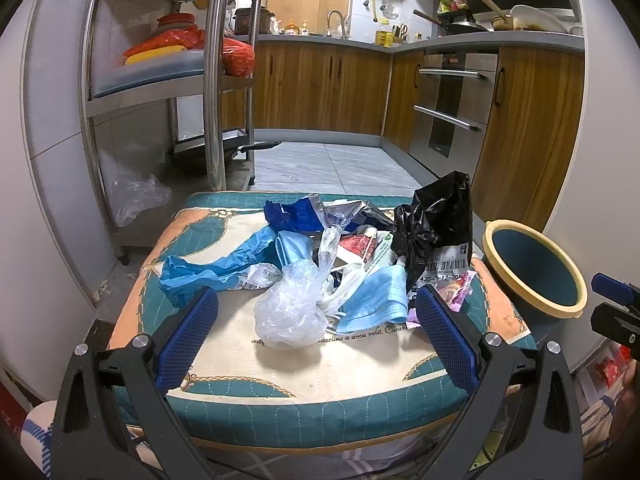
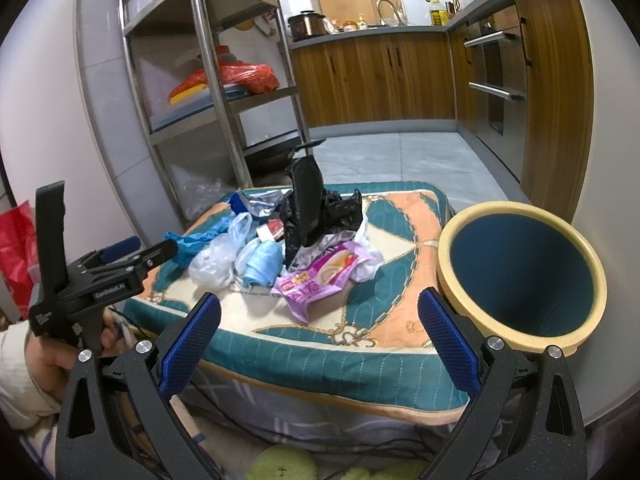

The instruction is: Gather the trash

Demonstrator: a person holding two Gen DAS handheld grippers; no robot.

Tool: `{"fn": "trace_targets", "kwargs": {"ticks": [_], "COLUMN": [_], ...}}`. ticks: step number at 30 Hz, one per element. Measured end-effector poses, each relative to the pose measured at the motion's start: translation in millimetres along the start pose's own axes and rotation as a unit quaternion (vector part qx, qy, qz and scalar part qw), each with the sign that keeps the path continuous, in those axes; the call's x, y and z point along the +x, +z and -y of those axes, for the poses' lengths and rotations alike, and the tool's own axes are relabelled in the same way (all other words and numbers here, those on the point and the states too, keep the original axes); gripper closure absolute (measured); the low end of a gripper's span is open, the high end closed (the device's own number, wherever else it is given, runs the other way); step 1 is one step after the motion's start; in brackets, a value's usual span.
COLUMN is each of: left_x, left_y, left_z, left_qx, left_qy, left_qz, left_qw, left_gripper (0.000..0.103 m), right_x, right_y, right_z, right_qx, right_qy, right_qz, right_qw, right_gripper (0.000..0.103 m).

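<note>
A pile of trash lies on a teal and cream cushion: a clear plastic bag, a blue face mask, a crumpled blue bag, a black bag and a blue foil wrapper. The right wrist view adds a purple snack wrapper at the pile's near edge. A blue bin with a cream rim stands right of the cushion. My left gripper is open just before the clear bag. My right gripper is open and empty, short of the cushion's near edge.
A steel shelf rack with red bags stands to the left, with a pan under it. Wood kitchen cabinets and an oven line the back and right. Grey tiled floor lies beyond the cushion. The left gripper also shows in the right wrist view.
</note>
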State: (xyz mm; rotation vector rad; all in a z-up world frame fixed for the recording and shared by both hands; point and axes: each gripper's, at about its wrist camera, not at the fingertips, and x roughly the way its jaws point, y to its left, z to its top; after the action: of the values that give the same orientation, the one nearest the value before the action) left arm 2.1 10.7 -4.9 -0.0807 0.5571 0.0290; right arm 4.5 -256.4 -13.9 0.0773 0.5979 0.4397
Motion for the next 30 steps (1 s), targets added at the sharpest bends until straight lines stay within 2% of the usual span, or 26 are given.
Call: {"fn": "trace_targets", "kwargs": {"ticks": [11,18,23,30], "left_x": [4,21,41,53], "left_y": [1,6,12,35], "left_z": [0,-7,-23,-52], "left_qx": [0.001,-0.025,-0.053,-0.065], "left_qy": [0.004,-0.004,-0.003,0.011], "left_qz": [-0.008,-0.041,-0.071,-0.062], "left_qw": [1.0000,0.9988,0.9961,0.9959], "left_gripper": [0.006,0.006,0.020,0.024], "right_x": [1,9,18,27], "right_y": [-2,1,5,11], "right_z": [2,10,11,9], "right_qx": [0.001,0.029,0.035,0.031], "right_qy": [-0.008,0.004,0.006,0.005], "right_qz": [-0.004,-0.024,-0.058,-0.070], "right_qw": [1.000,0.999,0.998,0.997], "right_gripper": [0.005,0.005,0.005,0.005]}}
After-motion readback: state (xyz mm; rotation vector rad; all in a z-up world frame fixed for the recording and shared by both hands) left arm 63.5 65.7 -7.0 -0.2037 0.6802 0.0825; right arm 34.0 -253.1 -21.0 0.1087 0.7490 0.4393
